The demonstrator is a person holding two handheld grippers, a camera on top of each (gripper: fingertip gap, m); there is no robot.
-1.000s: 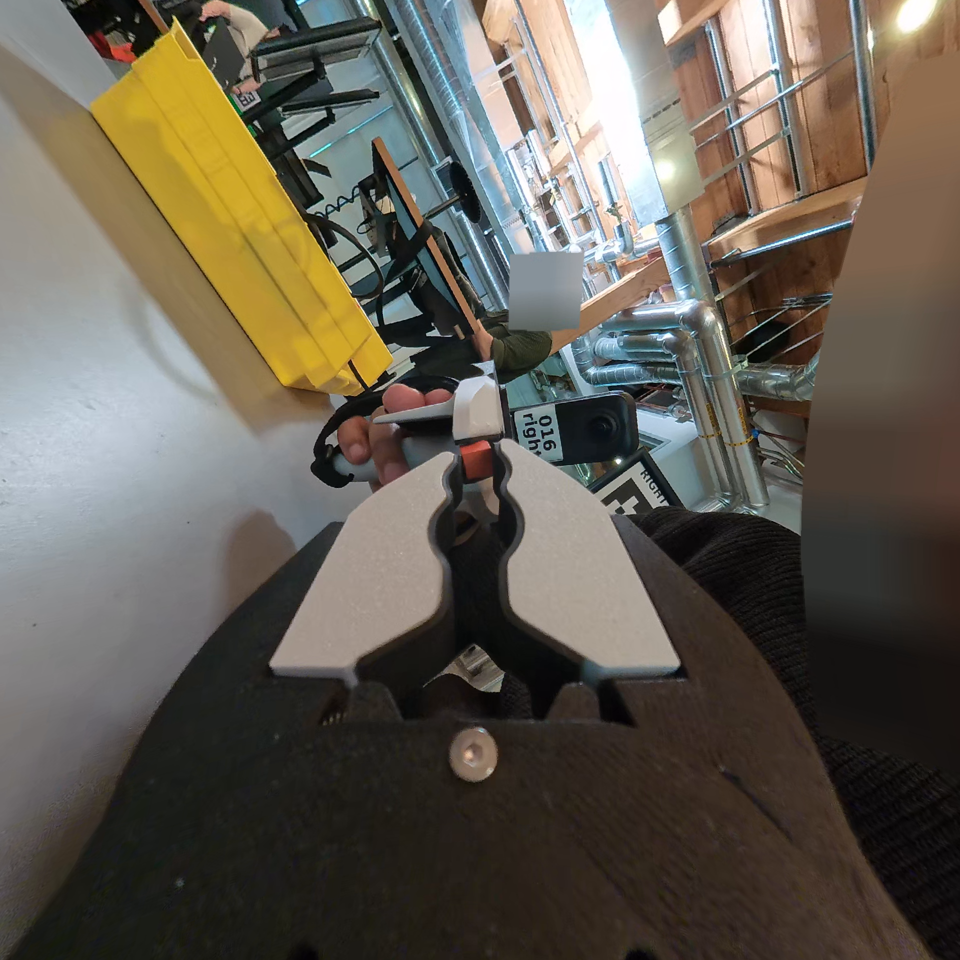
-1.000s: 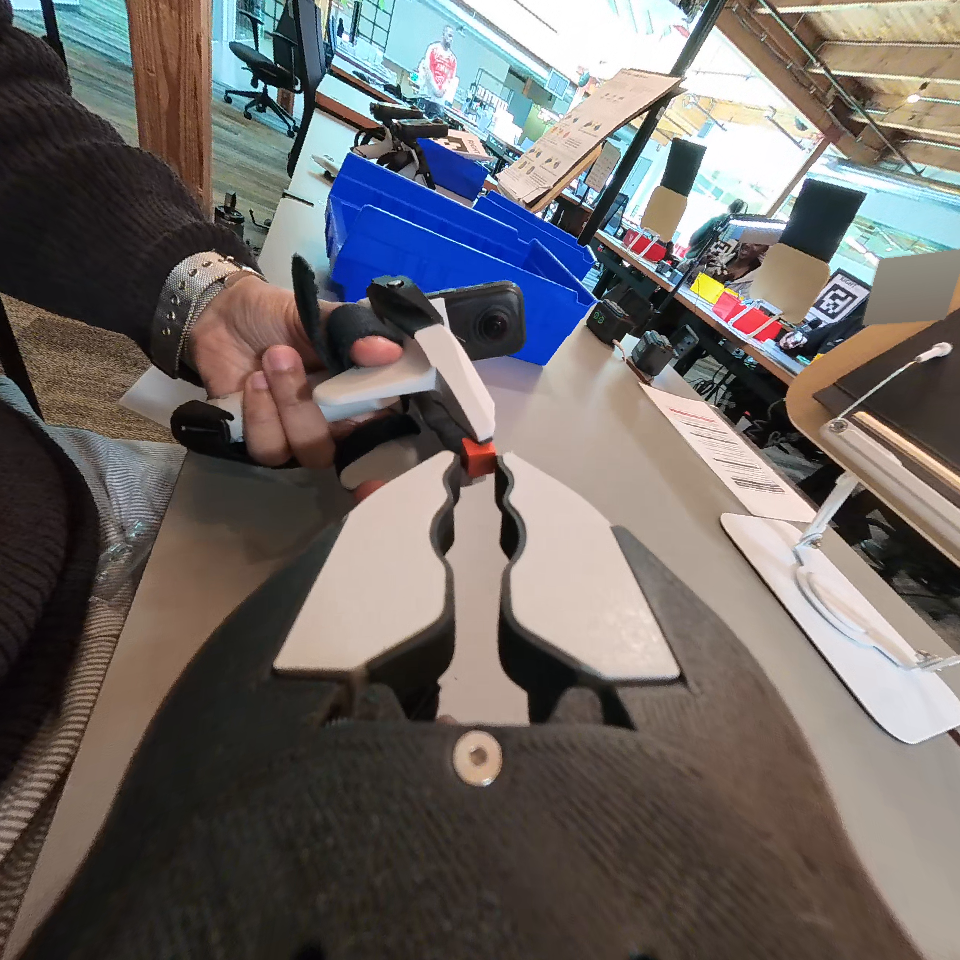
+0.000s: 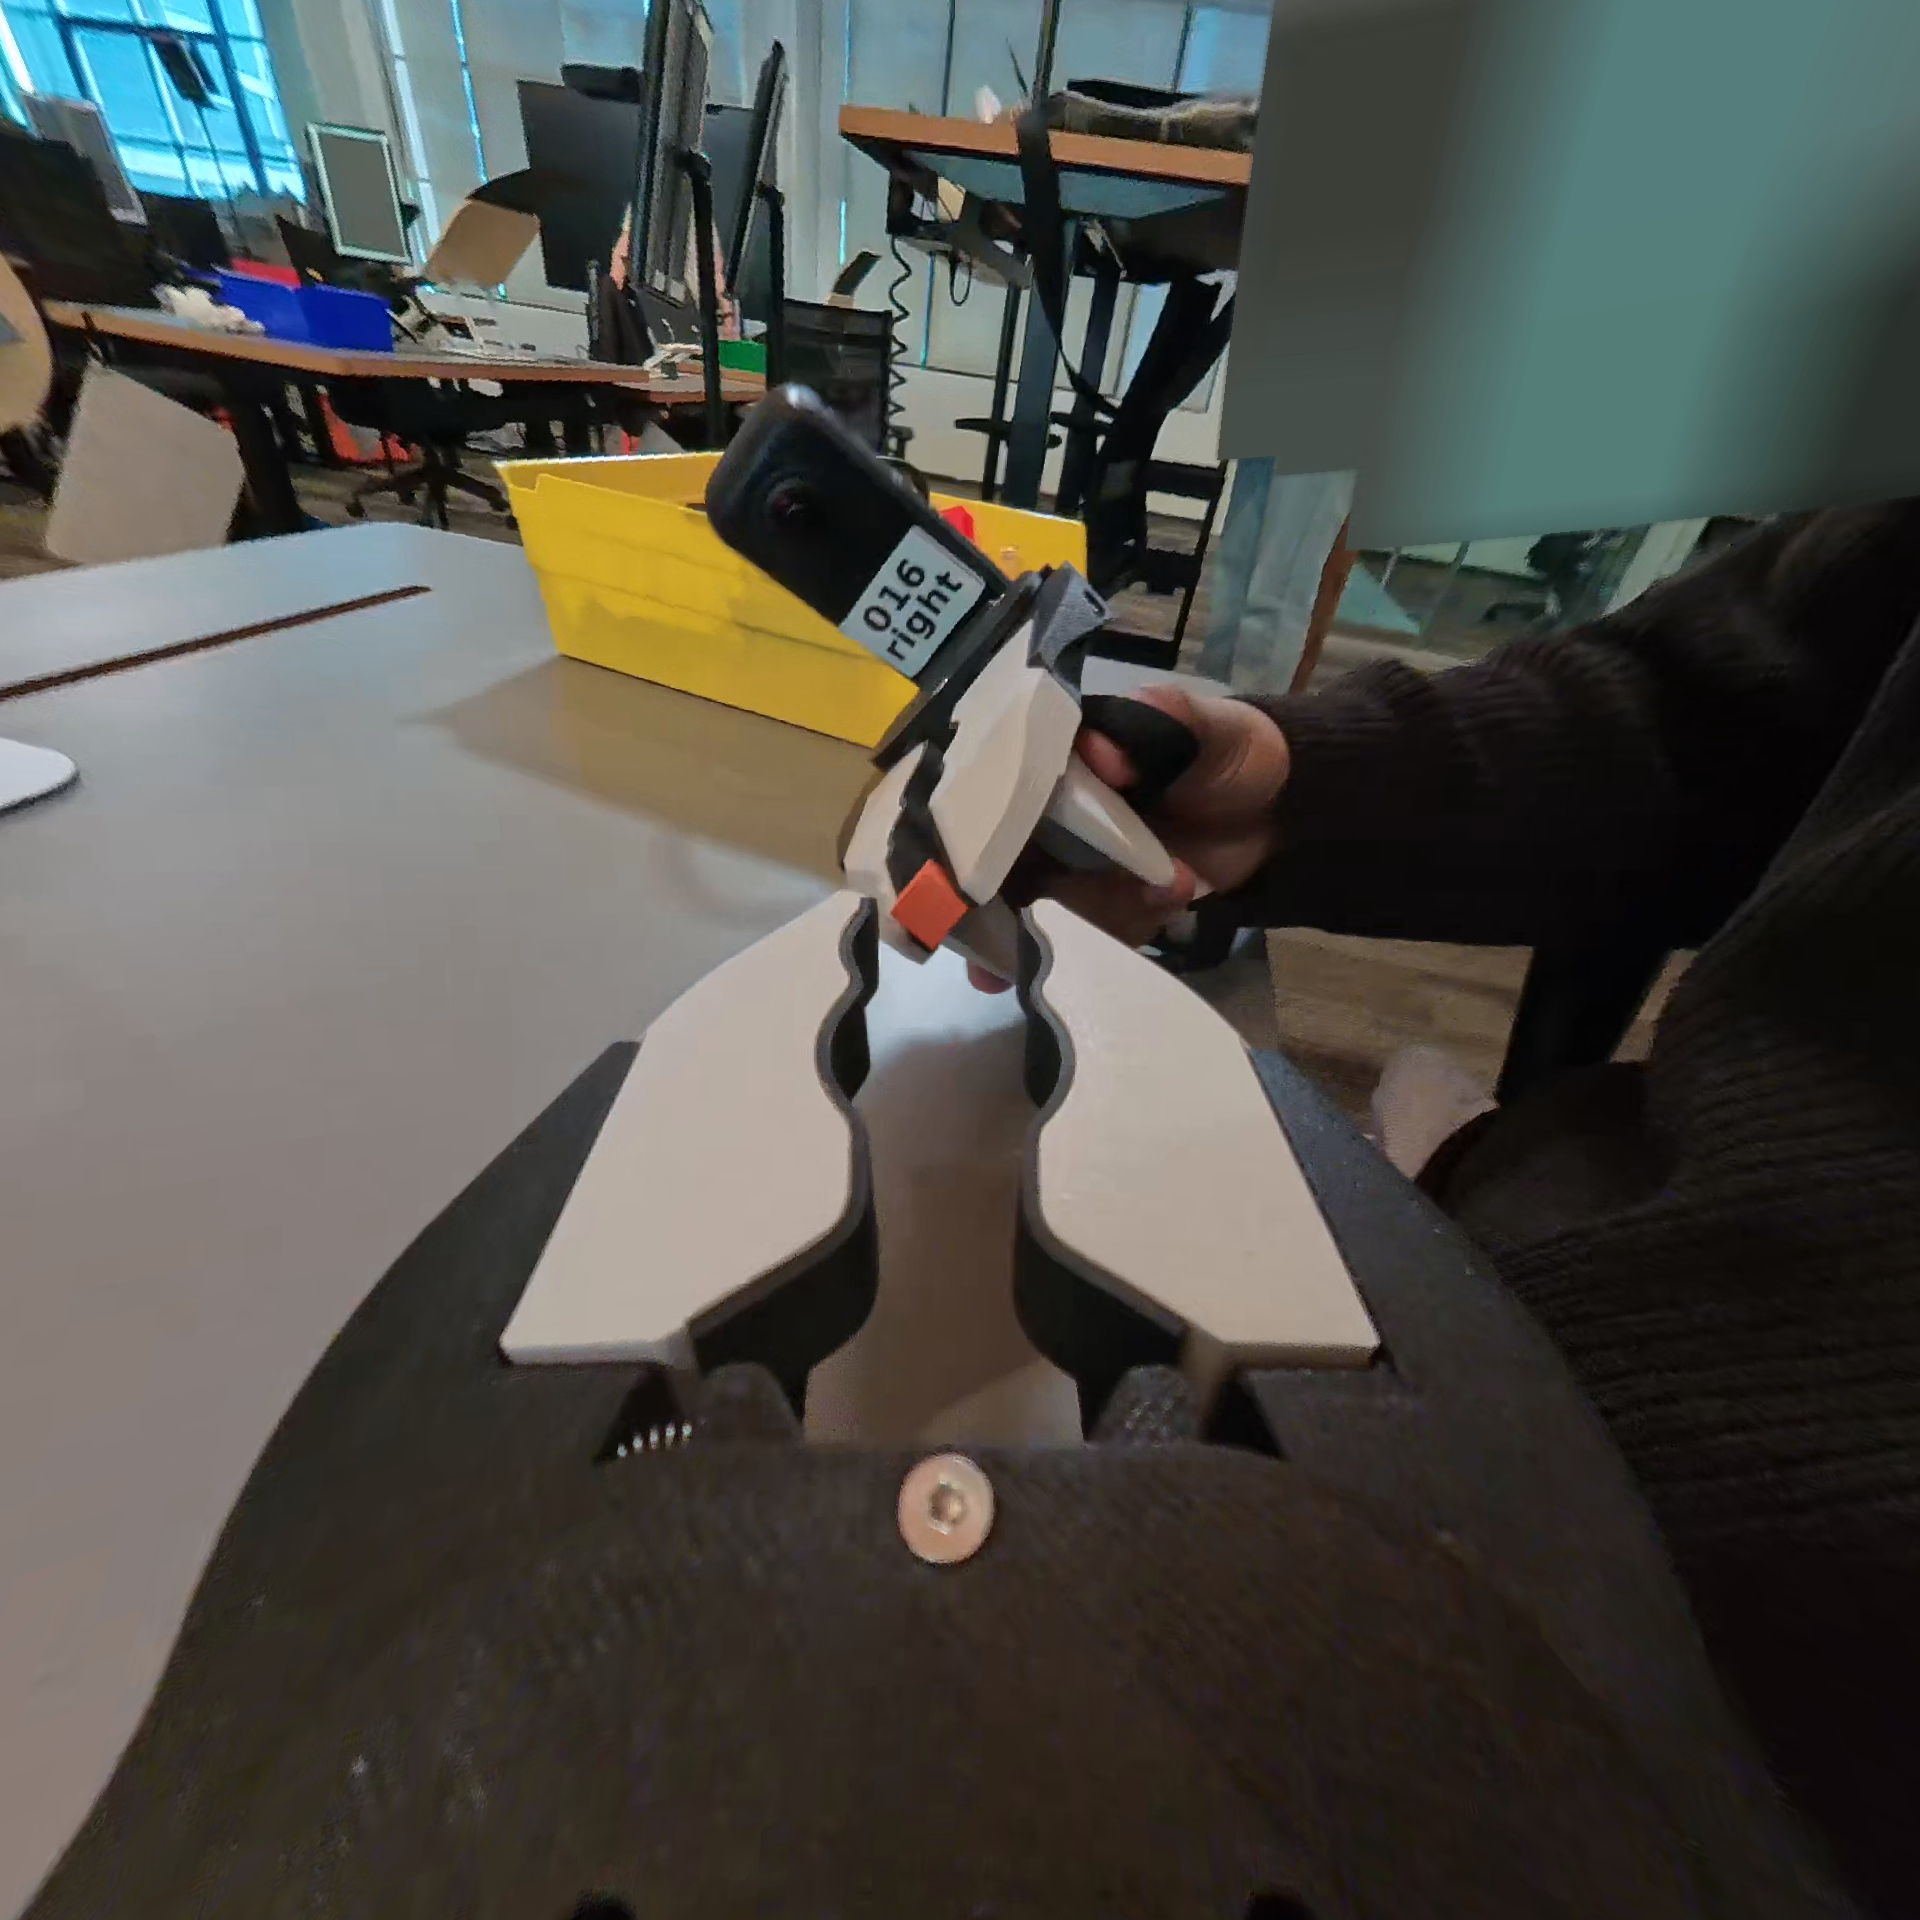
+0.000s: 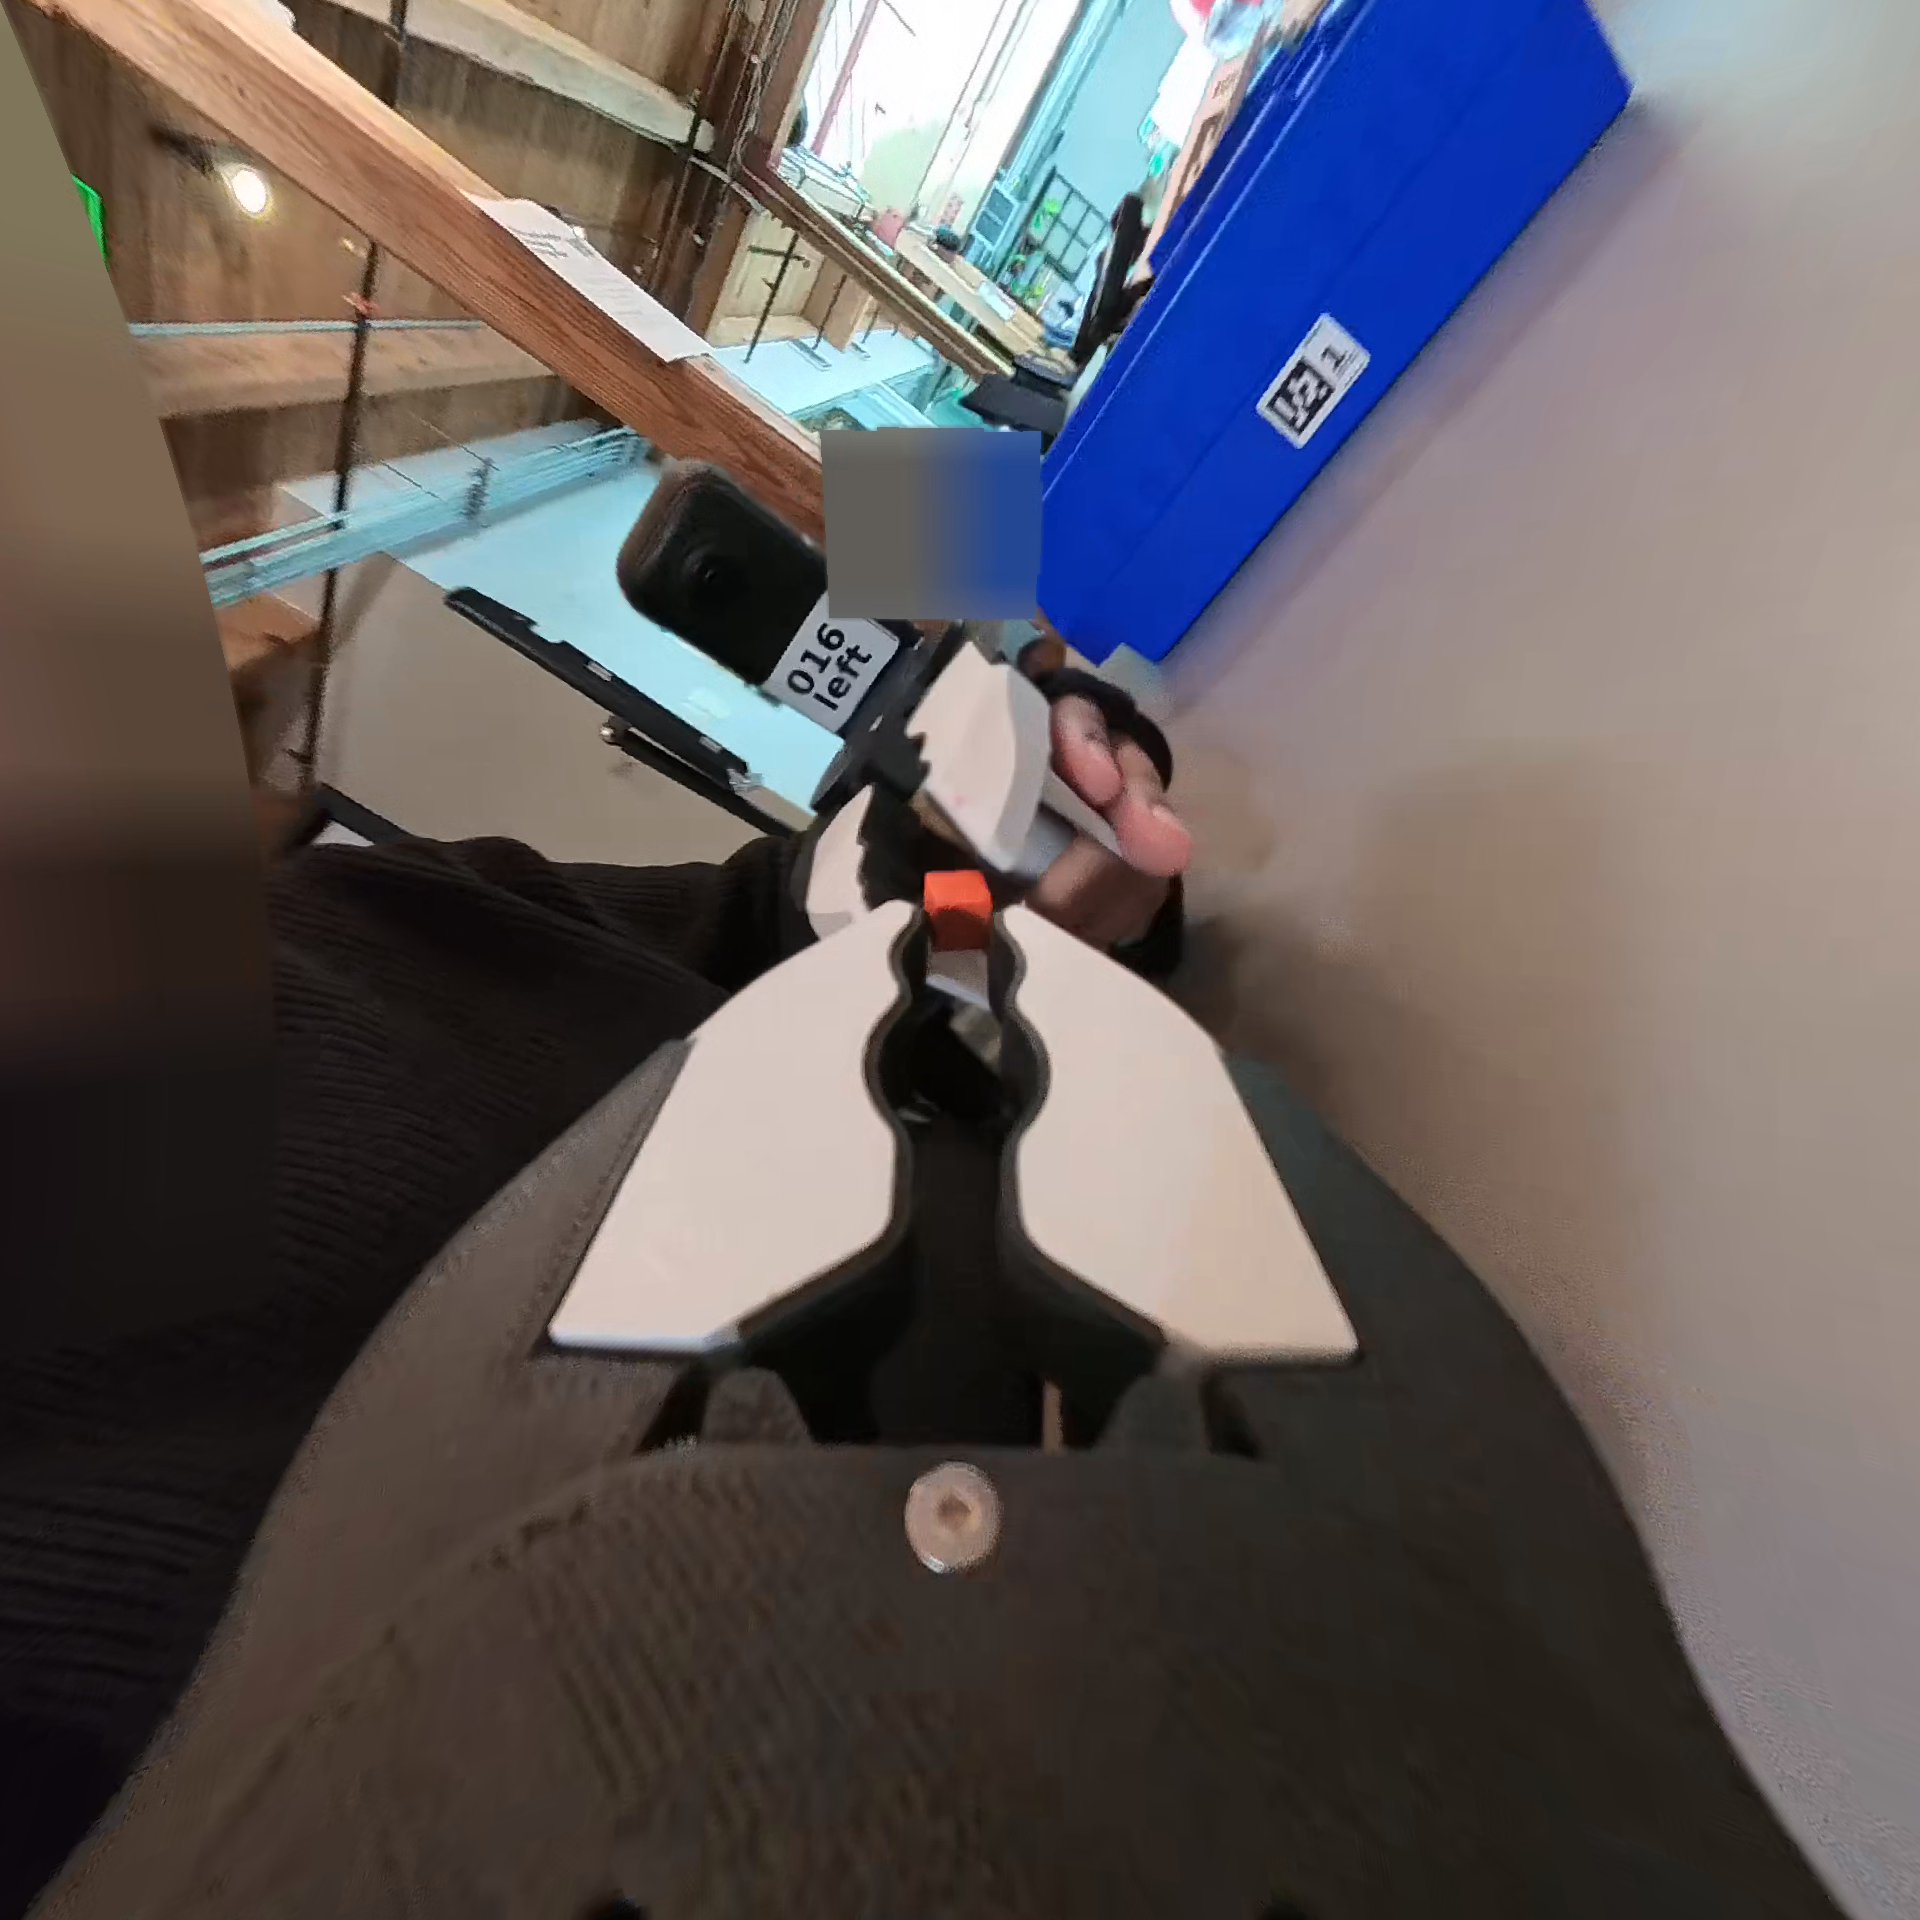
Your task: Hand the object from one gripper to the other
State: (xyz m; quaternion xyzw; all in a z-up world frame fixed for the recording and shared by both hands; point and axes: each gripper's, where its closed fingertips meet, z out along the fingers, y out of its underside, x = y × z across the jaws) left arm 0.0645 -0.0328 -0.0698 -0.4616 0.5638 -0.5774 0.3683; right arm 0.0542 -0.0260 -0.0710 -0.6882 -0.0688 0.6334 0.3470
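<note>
1. Counts: two grippers, one orange cube [image 3: 928, 904], one yellow bin [image 3: 665, 592], one blue bin [image 4: 1299, 343], one grey table [image 3: 312, 831].
2. My right gripper [image 4: 956, 927]: jaws clenched on the cube, pinched right at the tips.
3. My left gripper [image 3: 943, 925]: jaws released, clear gap between the fingers. The cube sits in that gap at the tip ends. I can't tell whether it touches either finger.
4. Left wrist view only: the yellow bin at the far table edge, my right hand [image 3: 1195, 790] on its handle, and desks and monitors behind.
5. Right wrist view only: the blue bin with a sticker on its side, my left hand [image 4: 1112, 821], and wooden beams. This view is rolled hard sideways, with some blur.
</note>
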